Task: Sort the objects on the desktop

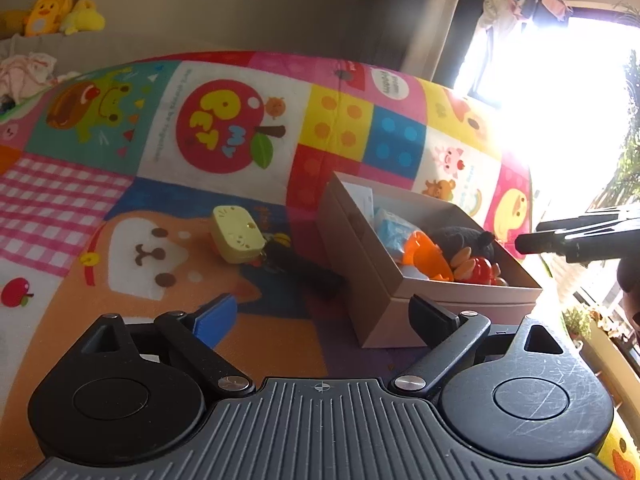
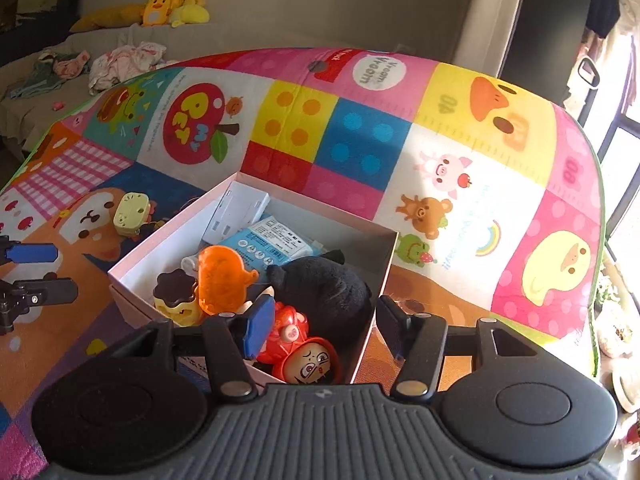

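On the worktop, a patchwork cartoon cloth [image 2: 440, 128] is covering the whole surface, and an open cardboard box [image 2: 132, 264] is sitting near the front of it, serving as the collecting bin. Inside the box, a black plush toy [image 2: 320, 284] is lying against the right wall, a blue packet [image 2: 276, 240] and a white carton [image 2: 240, 208] are resting toward the back, an orange plastic piece [image 2: 220, 280] is standing in the middle, a red figure with a painted face [image 2: 308, 356] is lying at the near corner, and a small pudding-shaped toy [image 2: 176, 300] is sitting at the left corner. The right gripper [image 2: 324, 320] is hovering over the box's near edge with its fingers parted and gripping nothing; the red figure is lying below them, not pinched. The left gripper [image 1: 320, 316] is hanging beside the box's left corner, fingers spread wide and empty. Outside the box, a pale yellow-green case [image 1: 238, 234] is remaining on the cloth just left of it, with a dark object [image 1: 296, 264], unclear in shadow, between case and box. Judged status: a release into the box is finishing; sorting is largely complete. The next move is calling for the left gripper to advance to the yellow-green case, straddle it, and close before lifting it across the box wall.
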### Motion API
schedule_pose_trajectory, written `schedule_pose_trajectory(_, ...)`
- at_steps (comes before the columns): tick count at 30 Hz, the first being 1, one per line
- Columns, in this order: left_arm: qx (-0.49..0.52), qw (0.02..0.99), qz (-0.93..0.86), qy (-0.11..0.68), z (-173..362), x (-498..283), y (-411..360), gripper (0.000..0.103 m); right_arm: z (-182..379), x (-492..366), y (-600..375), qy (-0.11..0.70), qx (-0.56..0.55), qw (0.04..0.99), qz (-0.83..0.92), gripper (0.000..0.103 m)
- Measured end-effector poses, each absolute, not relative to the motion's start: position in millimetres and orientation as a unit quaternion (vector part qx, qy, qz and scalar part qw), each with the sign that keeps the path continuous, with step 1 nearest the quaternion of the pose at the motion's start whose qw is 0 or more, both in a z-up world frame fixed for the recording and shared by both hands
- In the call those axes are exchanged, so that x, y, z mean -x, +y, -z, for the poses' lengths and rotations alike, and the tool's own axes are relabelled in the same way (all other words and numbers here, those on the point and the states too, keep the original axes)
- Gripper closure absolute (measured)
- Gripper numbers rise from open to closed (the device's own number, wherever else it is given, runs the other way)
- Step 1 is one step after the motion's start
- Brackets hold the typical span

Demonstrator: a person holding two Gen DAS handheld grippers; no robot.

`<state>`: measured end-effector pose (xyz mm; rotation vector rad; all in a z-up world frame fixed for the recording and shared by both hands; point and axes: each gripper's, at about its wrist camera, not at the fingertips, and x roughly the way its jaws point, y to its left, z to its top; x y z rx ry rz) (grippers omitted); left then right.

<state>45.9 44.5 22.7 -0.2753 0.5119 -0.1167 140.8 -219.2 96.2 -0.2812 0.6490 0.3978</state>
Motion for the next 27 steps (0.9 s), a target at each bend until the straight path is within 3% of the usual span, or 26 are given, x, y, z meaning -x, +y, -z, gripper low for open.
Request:
schedule_pose_trajectory(4, 0.127, 0.956, 0.029, 0.264, -20, -49, 48, 0.003, -100, -150, -218, 0.347, 0.078, 0.914, -0.194, 0.046)
schedule_pose_trajectory(10, 0.096, 0.958, -0.051, 0.266, -18, -49, 62, 0.001, -110, -148, -156, 0.349, 0.083, 0.901, -0.243, 0.048)
schedule_pose_trajectory(13, 0.098, 0.954, -0.074, 0.275, -15, -51, 71, 0.001, -113, -155, -113, 0.360, 0.095, 0.889, -0.268, 0.070)
schedule_pose_trajectory(25, 0.090, 0.947, -0.026, 0.307, -3, -55, 63, 0.001, -62, -232, 24, 0.476, 0.089, 0.822, -0.299, 0.068)
schedule_pose_trajectory(27, 0.089, 0.947, -0.025, 0.309, -3, -55, 62, 0.001, -55, -238, 29, 0.486, 0.086, 0.819, -0.293, 0.059)
